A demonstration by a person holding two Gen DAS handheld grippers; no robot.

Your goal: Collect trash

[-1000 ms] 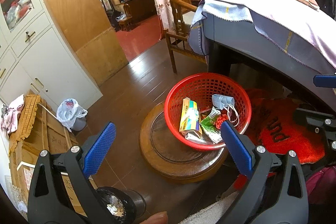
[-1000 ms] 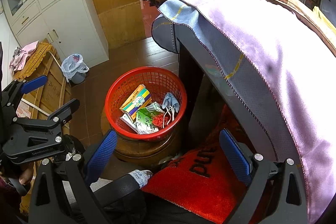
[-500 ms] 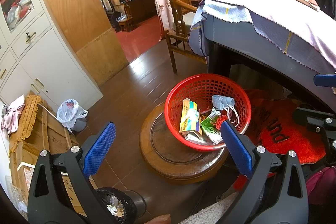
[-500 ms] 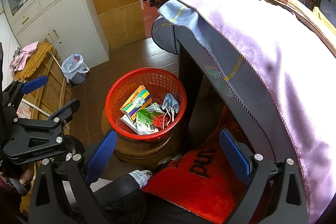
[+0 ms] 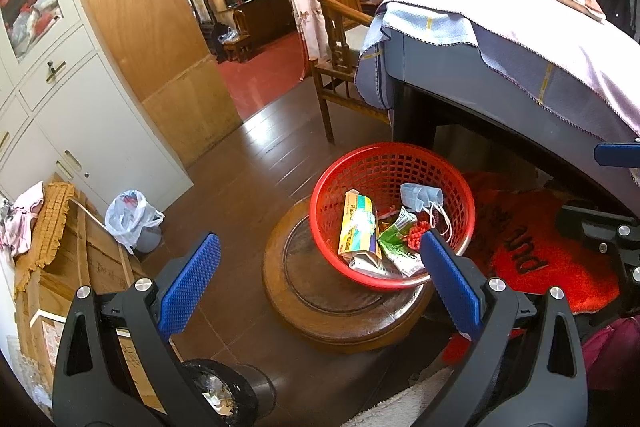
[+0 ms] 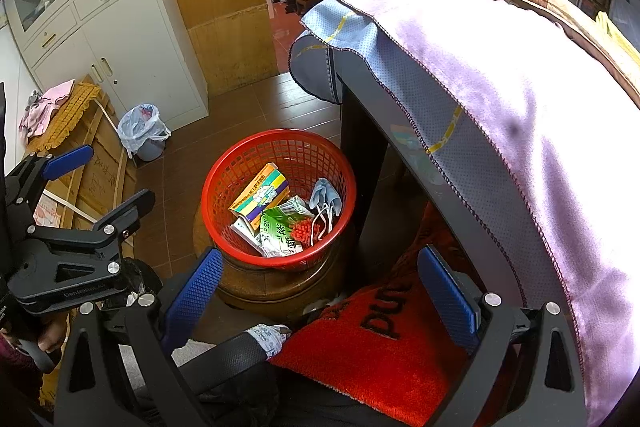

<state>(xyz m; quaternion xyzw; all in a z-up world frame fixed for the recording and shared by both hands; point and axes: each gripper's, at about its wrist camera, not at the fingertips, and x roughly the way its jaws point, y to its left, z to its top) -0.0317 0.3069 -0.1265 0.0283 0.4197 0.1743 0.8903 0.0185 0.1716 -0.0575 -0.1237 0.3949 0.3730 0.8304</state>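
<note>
We are holding both tools, left tool (image 5: 316,271) and right tool (image 6: 320,291), spread apart and empty, the red basket (image 5: 360,163) of trash lying just ahead, nearer the left

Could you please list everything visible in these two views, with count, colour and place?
basket: one, red, on the round wooden stool
trash in the basket: yellow-green box, green packet, red beads, blue face mask
bin with plastic bag: one, white-blue, by the white cabinet
wooden chair: one, brown, beyond the table
cloth-covered table: one, lilac cloth, right
mat: one, red, floor
left hand-held gripper: blue pads, open, empty
right hand-held gripper: blue pads, open, empty
</note>
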